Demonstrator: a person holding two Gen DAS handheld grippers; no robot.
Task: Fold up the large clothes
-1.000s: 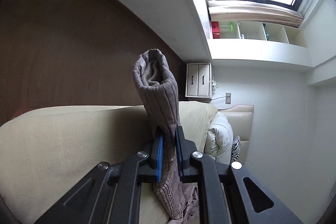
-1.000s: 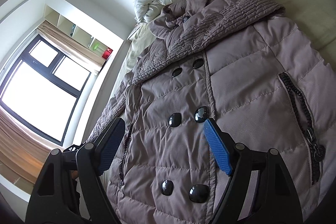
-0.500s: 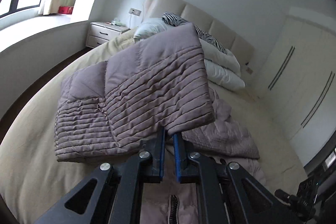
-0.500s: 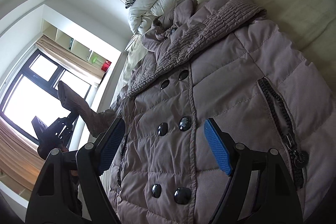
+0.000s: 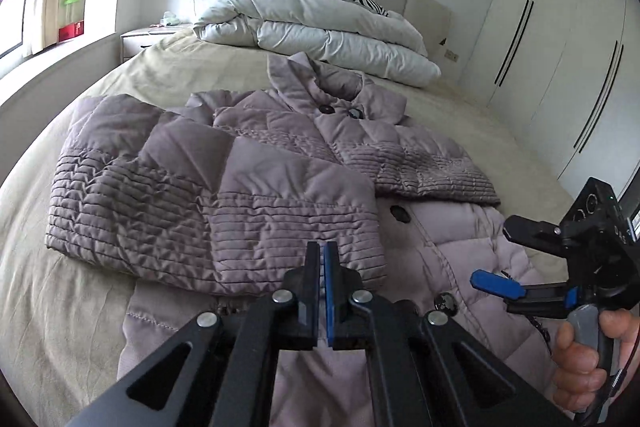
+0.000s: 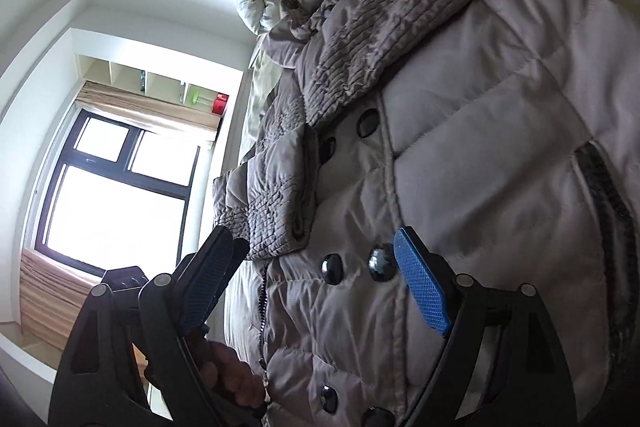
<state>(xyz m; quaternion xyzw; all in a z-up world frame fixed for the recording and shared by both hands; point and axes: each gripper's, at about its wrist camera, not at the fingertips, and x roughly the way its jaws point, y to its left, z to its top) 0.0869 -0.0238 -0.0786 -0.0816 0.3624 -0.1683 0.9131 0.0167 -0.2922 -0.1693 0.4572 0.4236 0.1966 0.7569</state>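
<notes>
Beige bed, duvet piled at the headboard. The coat lies face up, collar toward the duvet, hem toward the cameras. Its sleeve is folded across the chest. Left gripper is pinched on the cuff edge. Right gripper is spread wide, empty, over the buttons.

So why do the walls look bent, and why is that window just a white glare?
Left wrist view: fisheye lens bows the wardrobe and darkens the corners; the jacket is evenly lit and sharp. Right wrist view: the window is blown out to white and the picture is tilted.
</notes>
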